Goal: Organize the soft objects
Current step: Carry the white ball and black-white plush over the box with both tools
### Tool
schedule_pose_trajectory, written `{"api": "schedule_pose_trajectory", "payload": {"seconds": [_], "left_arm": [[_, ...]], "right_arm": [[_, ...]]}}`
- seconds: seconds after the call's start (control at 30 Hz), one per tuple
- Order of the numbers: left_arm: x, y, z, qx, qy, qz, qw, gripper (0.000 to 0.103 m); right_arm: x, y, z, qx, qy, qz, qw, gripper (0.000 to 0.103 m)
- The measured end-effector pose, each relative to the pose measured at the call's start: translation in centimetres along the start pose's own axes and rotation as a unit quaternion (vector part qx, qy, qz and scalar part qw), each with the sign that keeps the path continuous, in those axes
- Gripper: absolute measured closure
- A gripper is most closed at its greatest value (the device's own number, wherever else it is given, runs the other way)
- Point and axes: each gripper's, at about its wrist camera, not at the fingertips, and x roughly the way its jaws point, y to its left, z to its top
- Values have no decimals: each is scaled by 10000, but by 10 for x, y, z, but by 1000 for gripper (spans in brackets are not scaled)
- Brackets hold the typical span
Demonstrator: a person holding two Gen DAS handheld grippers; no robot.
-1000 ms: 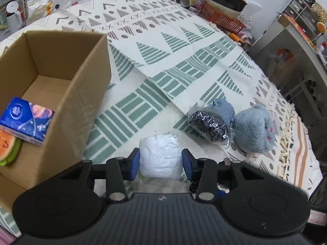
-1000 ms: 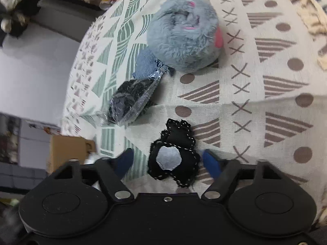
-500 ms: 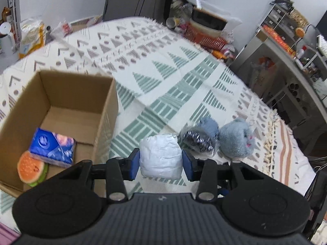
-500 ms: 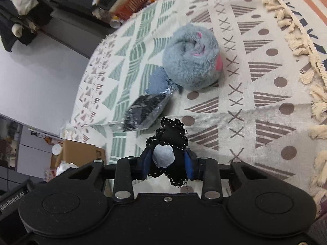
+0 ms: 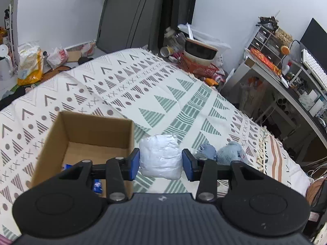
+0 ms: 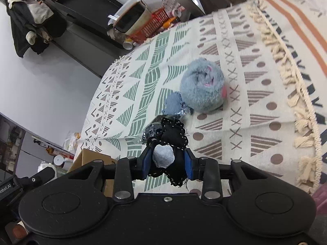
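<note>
Up close, the left gripper (image 5: 160, 162) is clamped on a white crinkled bundle (image 5: 160, 155), a soft, plastic-wrapped, pillow-shaped pack squeezed between the two blue pads, held above the bedspread and just right of the cardboard box (image 5: 81, 143). That box is plain brown corrugated card, open-topped, with straight stiff walls; a blue packet (image 5: 97, 184) shows at its bottom, mostly hidden by the gripper's finger.

Likewise, the right gripper (image 6: 166, 162) is closed on a black fabric piece (image 6: 173, 136) with white stitched edging and a pale grey patch facing the camera; loose threads hang from its lower edge. It is lifted clear of the bedspread.

Beyond it lies a round, fluffy grey plush toy (image 6: 204, 87) with pink marks, resting on the patterned bedspread (image 6: 255, 122). Touching the plush on its left is a folded bit of blue denim-like cloth (image 6: 173, 104), and next to that a shiny clear bag of dark material (image 6: 152, 131), partly hidden behind the black piece.

The bedspread is a flat woven cover printed with green striped triangles, brown dots and crosses, with a cream tasselled fringe along the edge near the plush. Wide bare cloth stretches behind the box. Past the far edge sit a red basket (image 5: 196, 66) and cluttered shelves (image 5: 271, 47).
</note>
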Motion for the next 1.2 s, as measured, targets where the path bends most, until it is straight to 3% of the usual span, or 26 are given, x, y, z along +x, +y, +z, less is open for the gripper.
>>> {"api": "schedule_pose_trajectory", "payload": {"seconds": [0.43,1.2], "left_arm": [[-25,55,-2,-331,-176,-253,9990,60],[-30,145,0,-1209,-170,-134,9924,60]], "right_arm": [[-26,44,-17,-381,-331,44,9987,69],[14,153,-60,-819,75,559,9950,69]]}}
